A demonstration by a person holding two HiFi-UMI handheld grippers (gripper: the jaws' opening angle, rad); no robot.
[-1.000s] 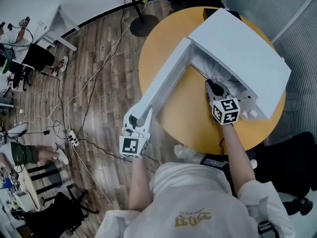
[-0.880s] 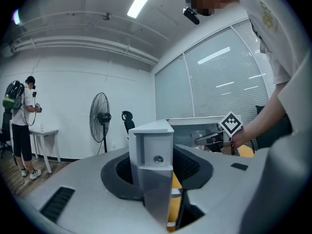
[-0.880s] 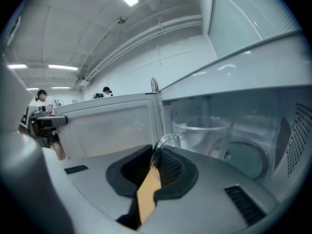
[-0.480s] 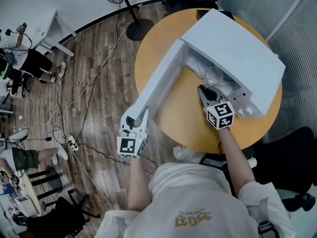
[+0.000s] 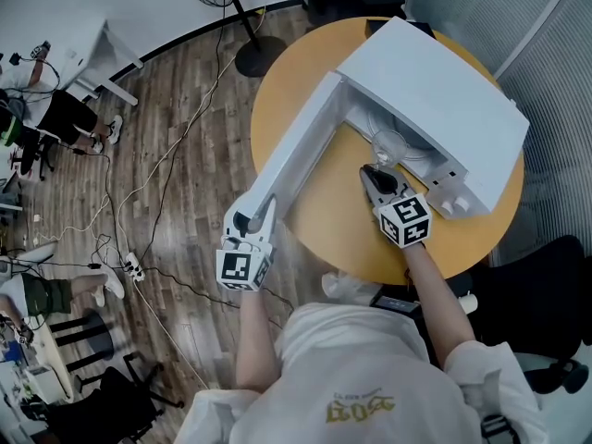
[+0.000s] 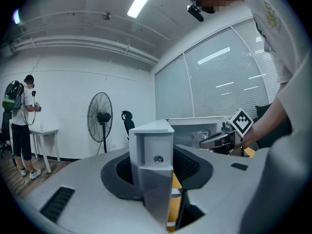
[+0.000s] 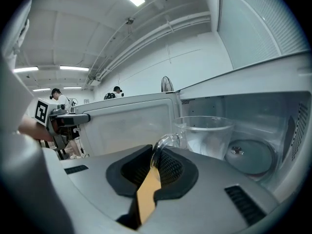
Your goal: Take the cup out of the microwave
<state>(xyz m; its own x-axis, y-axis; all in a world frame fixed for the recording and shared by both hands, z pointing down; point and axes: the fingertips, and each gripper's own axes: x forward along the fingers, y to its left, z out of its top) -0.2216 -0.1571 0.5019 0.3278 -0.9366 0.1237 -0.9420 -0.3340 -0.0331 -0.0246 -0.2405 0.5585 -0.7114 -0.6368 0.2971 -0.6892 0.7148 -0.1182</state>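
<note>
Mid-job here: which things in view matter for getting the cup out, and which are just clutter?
Job: cup, handle in right claw; microwave; microwave door, gripped by left claw.
Lying about: fan; floor cables; power strip; black chair.

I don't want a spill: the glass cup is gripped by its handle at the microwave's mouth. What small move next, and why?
Probably draw the cup level and straight out over the table. The right tongs are shut on its handle, it is at the opening of the microwave, and the left tongs hold the door wide open.
</note>
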